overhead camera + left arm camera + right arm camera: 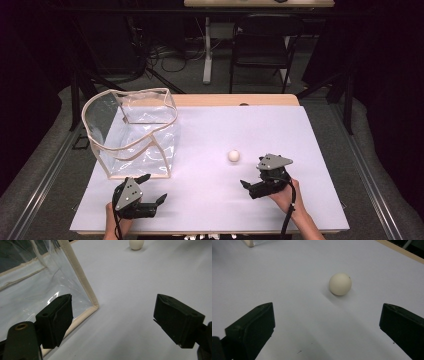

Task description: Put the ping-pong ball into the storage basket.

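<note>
Since ball sits mid-table, room all round.

Left gripper low near table's front edge, jaws spread wide. Right gripper held in right hand, jaws also wide apart.

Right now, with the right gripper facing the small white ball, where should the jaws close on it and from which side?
Probably across the ball's widest middle, coming straight on from the right gripper, whose open jaws already frame it. It is round and smooth, lying free on the white table, so a grip above or below the middle could squeeze it out.
</note>
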A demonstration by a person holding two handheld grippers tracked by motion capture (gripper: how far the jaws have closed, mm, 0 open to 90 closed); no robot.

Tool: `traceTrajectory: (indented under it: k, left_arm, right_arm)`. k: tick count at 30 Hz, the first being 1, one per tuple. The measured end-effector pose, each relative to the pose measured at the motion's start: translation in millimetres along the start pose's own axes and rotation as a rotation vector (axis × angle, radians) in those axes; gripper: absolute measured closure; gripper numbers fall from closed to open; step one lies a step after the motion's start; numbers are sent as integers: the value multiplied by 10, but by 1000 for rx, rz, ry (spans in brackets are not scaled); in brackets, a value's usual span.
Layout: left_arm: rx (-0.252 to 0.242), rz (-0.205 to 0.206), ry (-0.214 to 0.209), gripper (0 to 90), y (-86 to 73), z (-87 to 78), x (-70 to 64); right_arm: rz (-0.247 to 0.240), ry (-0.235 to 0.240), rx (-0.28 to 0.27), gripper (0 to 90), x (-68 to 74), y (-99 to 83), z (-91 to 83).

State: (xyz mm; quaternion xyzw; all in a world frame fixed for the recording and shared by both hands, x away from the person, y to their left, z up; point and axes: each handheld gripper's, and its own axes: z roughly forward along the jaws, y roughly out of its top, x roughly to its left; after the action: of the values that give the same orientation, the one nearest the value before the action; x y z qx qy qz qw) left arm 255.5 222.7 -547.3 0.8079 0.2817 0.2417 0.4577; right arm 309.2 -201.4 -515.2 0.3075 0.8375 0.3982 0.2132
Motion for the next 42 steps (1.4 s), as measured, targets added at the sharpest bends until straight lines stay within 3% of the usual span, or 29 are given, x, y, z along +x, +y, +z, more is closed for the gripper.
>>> traceTrajectory:
  k: [14, 42]
  left_arm:
    - [0, 3, -5, 162, -1, 1, 5]
    - [4, 7, -10, 162, -2, 9, -7]
  right_arm:
    - [1, 6, 12, 0, -39, 157, 120]
    - [8, 21, 53, 0, -249, 401, 390]
